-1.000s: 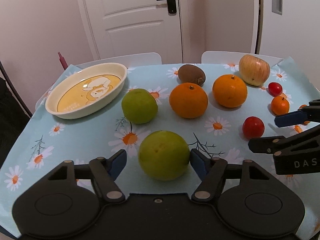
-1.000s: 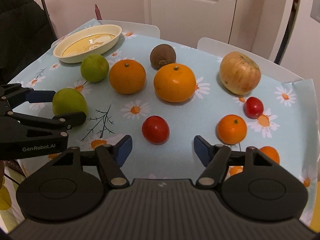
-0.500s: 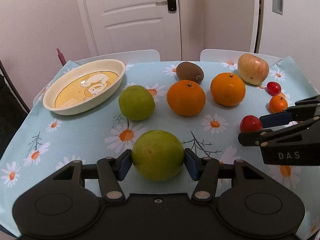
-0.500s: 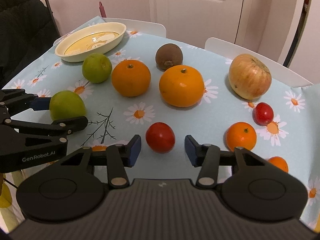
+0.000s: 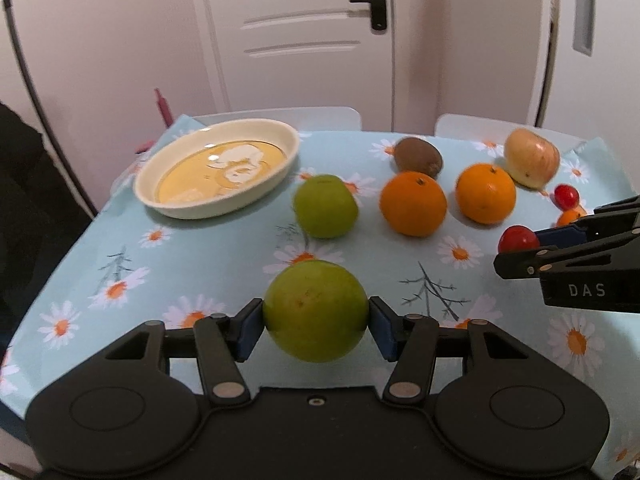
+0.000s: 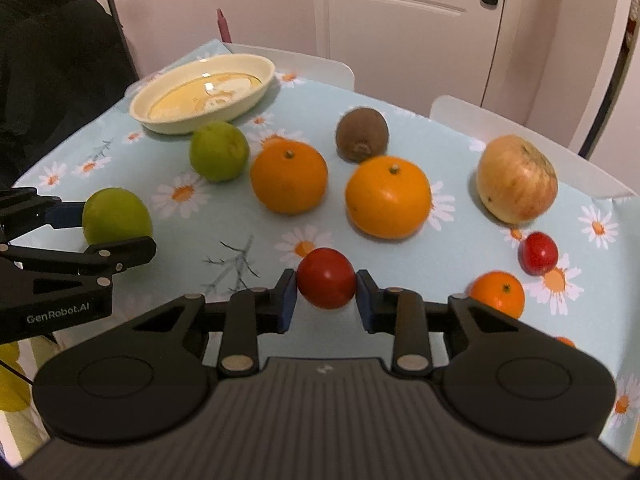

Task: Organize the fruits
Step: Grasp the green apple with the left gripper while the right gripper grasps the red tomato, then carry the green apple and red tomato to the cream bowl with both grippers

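Left gripper [image 5: 316, 322] squeezed tight on one green fruit [image 5: 315, 310] at 6 o'clock; right gripper [image 6: 326, 298] squeezed tight on one red tomato [image 6: 326, 283]. On the tablecloth [image 5: 200, 264]: one more green fruit [image 5: 325, 206] at 12 o'clock, two big oranges [image 5: 413, 203], one kiwi [image 5: 418, 157], one apple [image 5: 531, 157], two small oranges [image 6: 497, 294]. One dish [image 5: 216, 172] at 11 o'clock.

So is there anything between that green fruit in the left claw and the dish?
Nothing visible. The green fruit faces bare tablecloth toward the dish; the second green fruit sits right of that line.
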A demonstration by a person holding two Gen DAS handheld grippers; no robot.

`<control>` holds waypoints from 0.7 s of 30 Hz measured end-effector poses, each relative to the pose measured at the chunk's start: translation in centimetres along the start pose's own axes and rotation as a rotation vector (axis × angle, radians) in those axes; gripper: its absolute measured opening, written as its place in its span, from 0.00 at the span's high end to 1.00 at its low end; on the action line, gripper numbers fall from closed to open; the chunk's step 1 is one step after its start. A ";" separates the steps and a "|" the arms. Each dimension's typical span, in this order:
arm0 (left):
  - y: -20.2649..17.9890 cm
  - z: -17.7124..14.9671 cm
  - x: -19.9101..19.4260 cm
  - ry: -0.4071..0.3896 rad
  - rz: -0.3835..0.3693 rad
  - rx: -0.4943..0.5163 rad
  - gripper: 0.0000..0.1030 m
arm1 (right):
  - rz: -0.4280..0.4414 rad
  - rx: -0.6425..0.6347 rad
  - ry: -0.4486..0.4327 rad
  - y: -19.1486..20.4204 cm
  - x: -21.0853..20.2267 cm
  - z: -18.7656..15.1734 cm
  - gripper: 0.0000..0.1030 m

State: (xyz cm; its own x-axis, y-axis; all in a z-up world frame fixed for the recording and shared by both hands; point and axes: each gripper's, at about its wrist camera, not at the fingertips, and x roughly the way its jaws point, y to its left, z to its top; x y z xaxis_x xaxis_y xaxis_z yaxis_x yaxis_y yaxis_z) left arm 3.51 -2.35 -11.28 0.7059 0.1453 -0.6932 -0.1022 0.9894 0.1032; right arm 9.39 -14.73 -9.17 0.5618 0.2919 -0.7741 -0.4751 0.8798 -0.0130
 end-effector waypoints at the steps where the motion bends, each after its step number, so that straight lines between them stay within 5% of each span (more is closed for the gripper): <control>1: 0.3 0.1 -0.4 -0.004 0.007 -0.006 0.42 | 0.004 -0.004 -0.006 0.2 -0.3 0.3 0.55; 13: 6.0 4.6 -5.0 -0.097 0.106 -0.054 0.42 | 0.061 -0.034 -0.094 3.7 -3.5 6.3 0.55; 21: 10.9 8.6 -4.6 -0.133 0.092 -0.041 0.42 | 0.061 0.004 -0.127 6.5 -2.8 11.8 0.55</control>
State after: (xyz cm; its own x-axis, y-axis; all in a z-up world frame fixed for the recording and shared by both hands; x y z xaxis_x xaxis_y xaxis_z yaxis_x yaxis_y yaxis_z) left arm 5.18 7.73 -0.88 0.7786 0.2365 -0.5813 -0.1972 0.9716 0.1311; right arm 12.72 -5.39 0.43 0.6130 0.3900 -0.6871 -0.5083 0.8605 0.0349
